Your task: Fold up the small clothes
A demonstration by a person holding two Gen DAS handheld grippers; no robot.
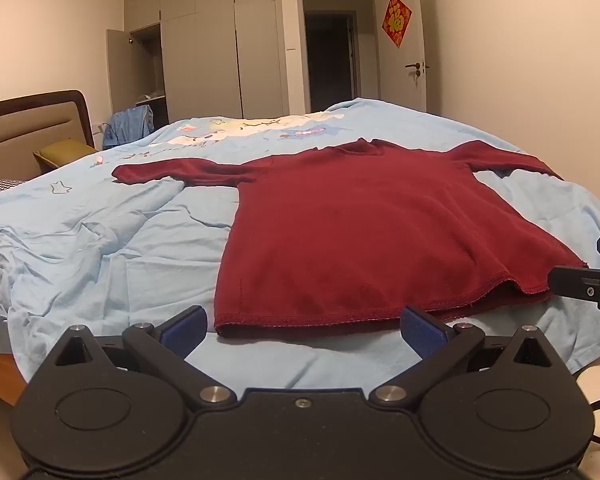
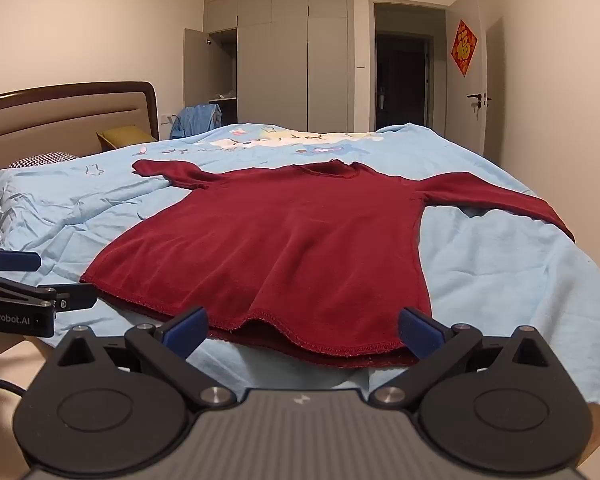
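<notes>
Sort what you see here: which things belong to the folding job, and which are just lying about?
Belong to the job:
dark red top, spread flat
left tongs, open
right tongs, open
blue bedsheet, the work surface

Just lying about:
blue garment by the wardrobe
olive pillow
red door decoration

The dark red top is a soft, matt knit cloth with a faintly fuzzy nap and overlocked stitching along its hem. The light blue bedsheet under it is thin, smooth woven cloth, matt and heavily creased, with a printed pattern farther back. The left hand-held gripper has a matt black plastic body with brushed metal pivot pins, and its fingertips carry blue, rubbery-looking pads. The right hand-held gripper is alike, with a ribbed grey panel. The headboard shows a glossy dark wood frame around matt beige padding. The wardrobe doors are smooth matt grey.
</notes>
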